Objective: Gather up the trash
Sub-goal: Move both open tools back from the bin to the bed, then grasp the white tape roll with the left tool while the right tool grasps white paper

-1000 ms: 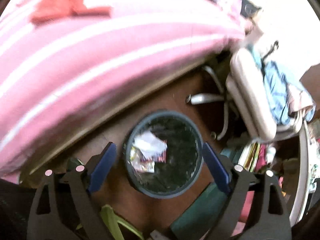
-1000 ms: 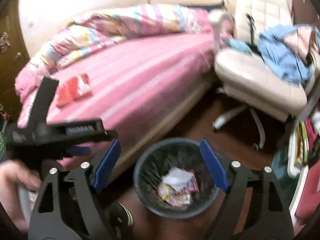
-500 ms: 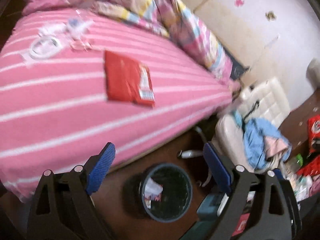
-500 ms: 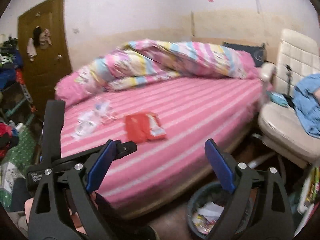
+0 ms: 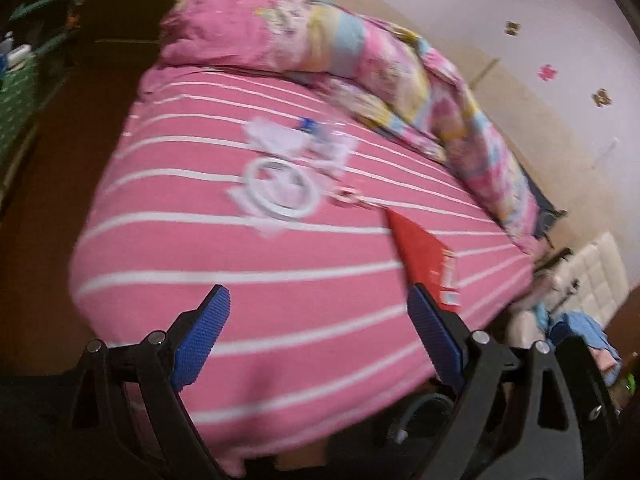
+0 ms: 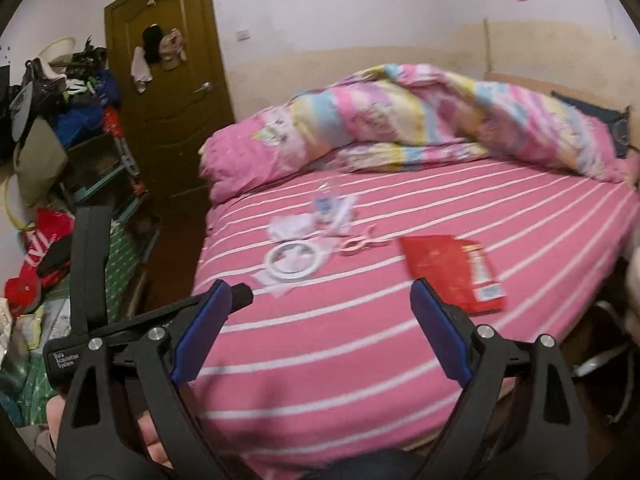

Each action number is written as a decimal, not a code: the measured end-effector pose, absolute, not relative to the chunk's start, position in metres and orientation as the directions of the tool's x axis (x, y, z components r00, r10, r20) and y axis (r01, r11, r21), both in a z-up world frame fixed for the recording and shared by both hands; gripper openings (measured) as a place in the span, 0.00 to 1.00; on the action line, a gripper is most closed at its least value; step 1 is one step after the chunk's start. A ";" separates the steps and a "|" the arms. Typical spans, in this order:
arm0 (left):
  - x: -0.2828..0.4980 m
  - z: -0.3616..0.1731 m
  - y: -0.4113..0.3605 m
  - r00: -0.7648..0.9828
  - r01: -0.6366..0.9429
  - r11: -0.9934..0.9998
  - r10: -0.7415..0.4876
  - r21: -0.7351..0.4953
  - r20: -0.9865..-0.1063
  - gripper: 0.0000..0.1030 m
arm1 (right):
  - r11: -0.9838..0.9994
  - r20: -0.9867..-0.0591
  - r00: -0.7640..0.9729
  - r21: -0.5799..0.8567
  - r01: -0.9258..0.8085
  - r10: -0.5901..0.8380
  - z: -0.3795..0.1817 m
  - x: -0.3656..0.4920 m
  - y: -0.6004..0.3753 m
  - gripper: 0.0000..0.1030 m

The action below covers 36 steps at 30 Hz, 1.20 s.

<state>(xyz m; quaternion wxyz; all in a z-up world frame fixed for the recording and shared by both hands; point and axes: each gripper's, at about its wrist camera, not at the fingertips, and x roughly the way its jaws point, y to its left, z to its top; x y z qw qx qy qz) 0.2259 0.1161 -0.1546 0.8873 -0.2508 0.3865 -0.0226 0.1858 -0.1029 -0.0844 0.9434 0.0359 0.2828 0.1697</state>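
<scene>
We hold both grippers over the near edge of the bed (image 6: 360,360), and both are empty. The left gripper (image 5: 316,344) has its jaws wide apart with nothing between them but the striped sheet below. The right gripper (image 6: 320,332) is also wide, and only the sheet shows between its blue pads (image 6: 200,332).

The trash that we still must collect lies on the bed. In the right wrist view the red wrapper (image 6: 452,272) is at about 1 o'clock from the right gripper, near its right pad but not touching it. The white ring (image 6: 292,262) with clear plastic around it is at about 11 o'clock, a little farther up the sheet. Behind it there is a heap of clear wrappers (image 6: 328,210) with something blue in it, and a small pink thing (image 6: 360,242) lies between the ring and the red wrapper; we cannot tell what it is.

In the left wrist view a dark round rim (image 5: 420,412) shows on the floor under the bed edge at about 5 o'clock. We think it is the bin, but we cannot see inside it.

So we judge that the task is only partly done at best: at least three or four pieces are left, and no piece is in our grip now. The red wrapper is the nearest one.
</scene>
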 end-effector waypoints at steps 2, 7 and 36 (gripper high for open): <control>0.233 -0.166 0.138 0.694 -0.185 0.880 -0.198 -0.437 -0.692 0.85 | 0.936 -0.533 0.770 0.169 -0.308 0.349 -0.092 0.197 -0.091 0.87; 0.260 -0.186 0.176 0.666 -0.233 0.884 -0.158 -0.405 -0.729 0.85 | 0.926 -0.526 0.763 0.167 -0.339 0.375 -0.115 0.227 -0.071 0.87; 0.412 -0.234 0.181 0.515 -0.243 0.912 -0.168 -0.331 -0.841 0.77 | 0.934 -0.701 0.618 0.256 -0.248 0.356 -0.206 0.405 -0.060 0.84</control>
